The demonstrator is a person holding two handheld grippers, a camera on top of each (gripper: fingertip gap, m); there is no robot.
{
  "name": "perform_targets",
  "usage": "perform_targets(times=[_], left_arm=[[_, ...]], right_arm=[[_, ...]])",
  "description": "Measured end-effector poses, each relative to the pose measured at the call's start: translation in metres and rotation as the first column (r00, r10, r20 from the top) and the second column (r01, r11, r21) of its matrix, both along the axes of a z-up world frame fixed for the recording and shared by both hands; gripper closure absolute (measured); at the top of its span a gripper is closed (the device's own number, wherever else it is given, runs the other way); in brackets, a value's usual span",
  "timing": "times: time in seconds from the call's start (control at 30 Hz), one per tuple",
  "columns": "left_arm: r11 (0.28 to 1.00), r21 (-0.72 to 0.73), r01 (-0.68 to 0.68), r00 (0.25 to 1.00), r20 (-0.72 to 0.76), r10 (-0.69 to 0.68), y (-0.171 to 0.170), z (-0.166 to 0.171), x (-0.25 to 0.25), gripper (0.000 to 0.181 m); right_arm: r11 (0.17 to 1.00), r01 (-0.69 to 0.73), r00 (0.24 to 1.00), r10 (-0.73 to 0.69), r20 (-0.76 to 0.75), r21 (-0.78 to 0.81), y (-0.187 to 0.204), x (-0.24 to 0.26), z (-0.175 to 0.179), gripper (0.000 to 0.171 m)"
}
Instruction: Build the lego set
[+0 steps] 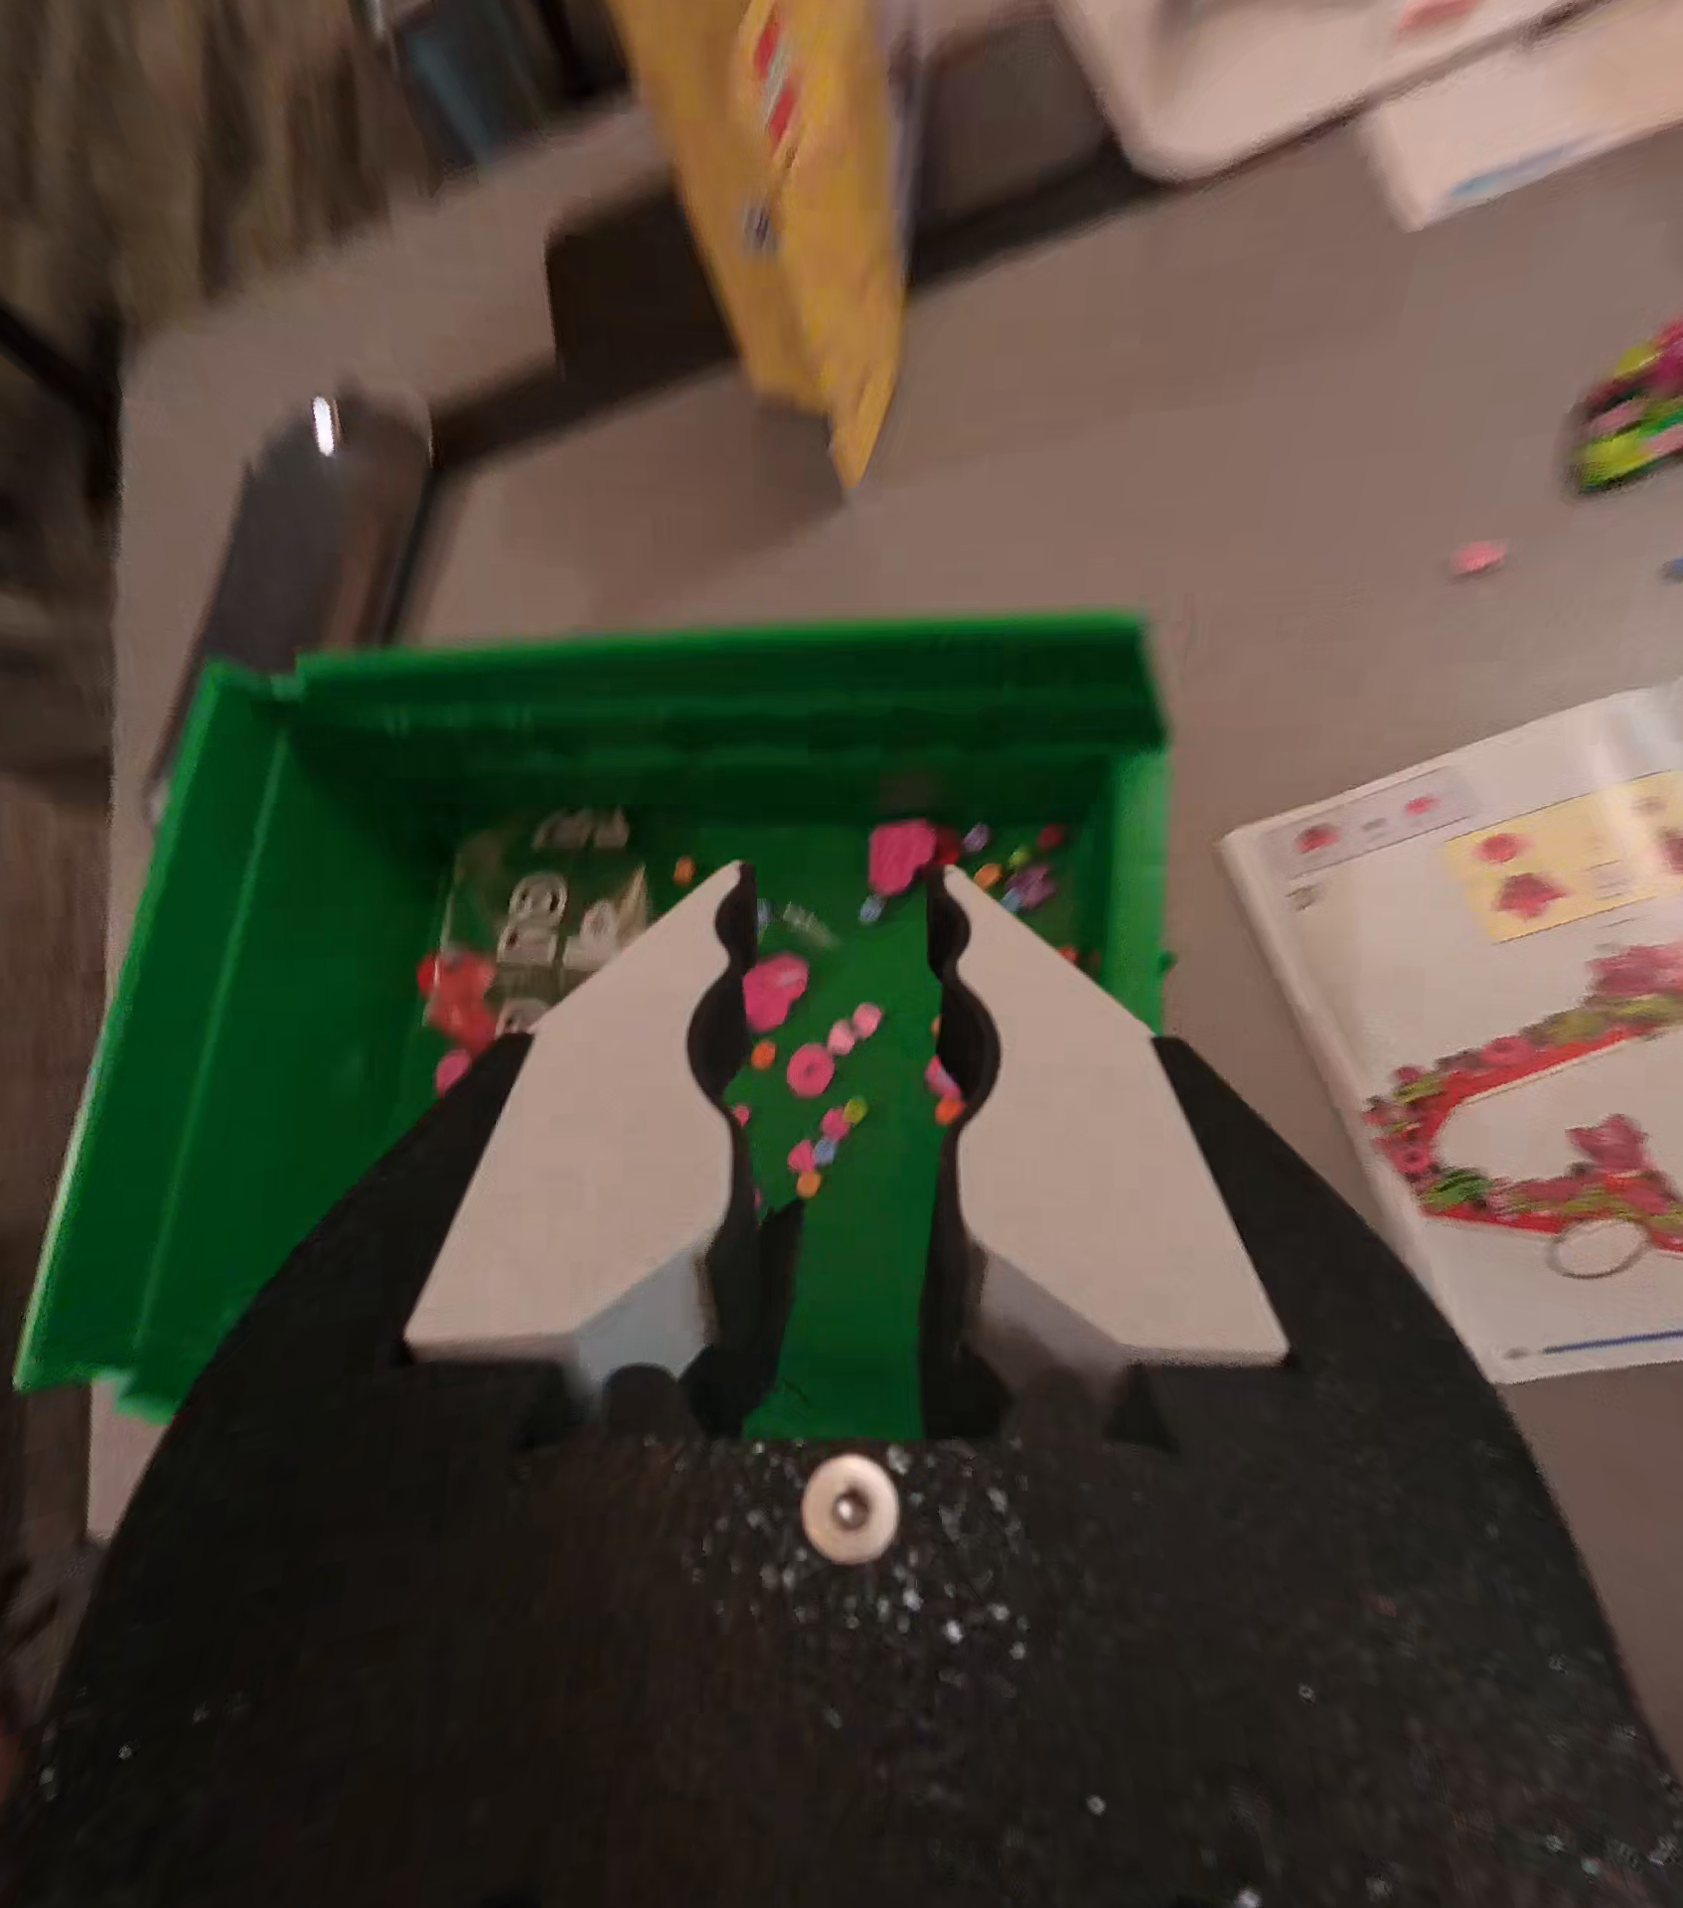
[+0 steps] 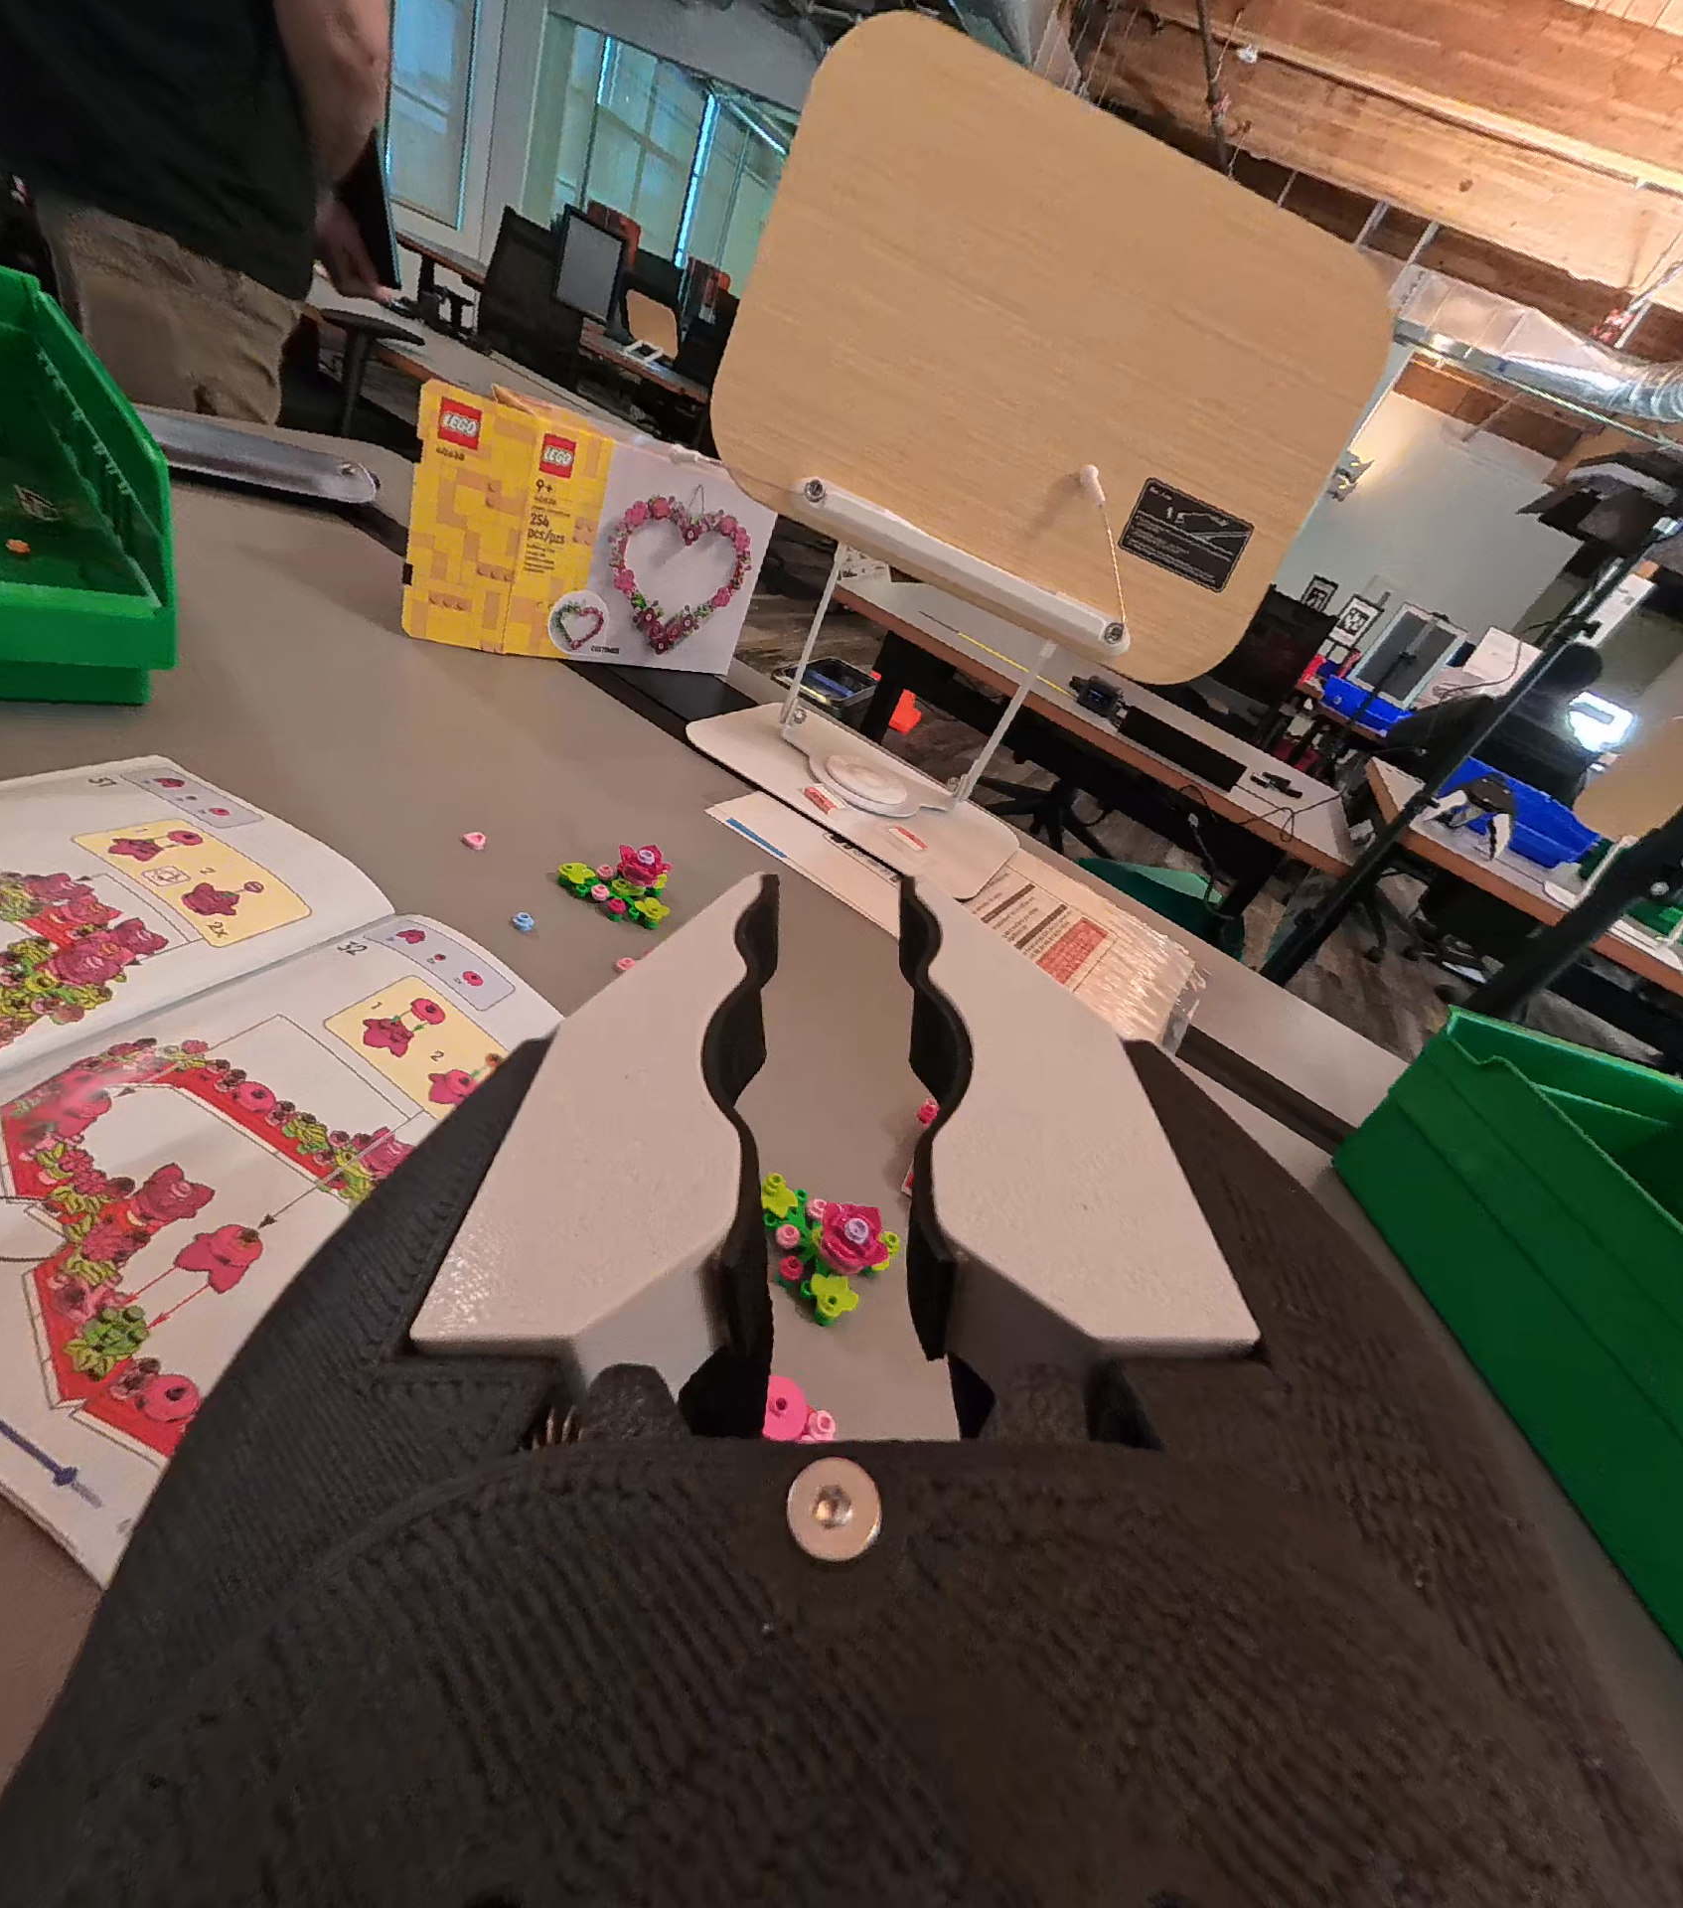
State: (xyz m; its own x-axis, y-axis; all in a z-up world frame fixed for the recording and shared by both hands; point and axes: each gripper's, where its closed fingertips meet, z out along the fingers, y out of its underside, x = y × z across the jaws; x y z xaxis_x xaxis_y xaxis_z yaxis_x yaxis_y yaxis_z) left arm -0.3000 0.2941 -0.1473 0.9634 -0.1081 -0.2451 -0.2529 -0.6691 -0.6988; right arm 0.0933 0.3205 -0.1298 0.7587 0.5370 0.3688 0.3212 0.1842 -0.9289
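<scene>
My left gripper (image 1: 843,878) is open and empty, hovering over a green bin (image 1: 197,981) that holds several loose pink, red and orange Lego pieces (image 1: 775,986) and clear bags. This view is blurred. My right gripper (image 2: 837,893) is open and empty above the grey table. Below, between its fingers, lies a small flower cluster (image 2: 832,1249) of pink and lime pieces, with loose pink pieces (image 2: 786,1409) nearer me. A second flower cluster (image 2: 621,883) lies farther off; it also shows in the left wrist view (image 1: 1668,403). The open instruction booklet (image 2: 146,1032) lies at the left.
The yellow Lego box (image 2: 548,537) stands at the back. A wooden book stand (image 2: 1034,341) on a white base stands behind the gripper. Another green bin (image 2: 1643,1239) is at the right edge. Small loose pieces (image 2: 523,922) dot the table. A person (image 2: 177,155) stands behind the table.
</scene>
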Motion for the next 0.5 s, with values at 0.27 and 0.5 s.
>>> perform_targets(times=[0.27,0.5], left_arm=[[0.85,0.419,0.32,0.945,-0.081,-0.317,0.01,0.052,0.121,0.165],[0.74,0.575,0.35,0.934,-0.151,-0.324,0.045,0.009,0.15,0.161]], right_arm=[[0.996,0.041,0.999,-0.039,-0.026,0.081,0.001,0.001,0.006,0.15],[0.99,0.056,0.998,-0.05,-0.046,0.132,-0.004,0.0,0.006,0.151]])
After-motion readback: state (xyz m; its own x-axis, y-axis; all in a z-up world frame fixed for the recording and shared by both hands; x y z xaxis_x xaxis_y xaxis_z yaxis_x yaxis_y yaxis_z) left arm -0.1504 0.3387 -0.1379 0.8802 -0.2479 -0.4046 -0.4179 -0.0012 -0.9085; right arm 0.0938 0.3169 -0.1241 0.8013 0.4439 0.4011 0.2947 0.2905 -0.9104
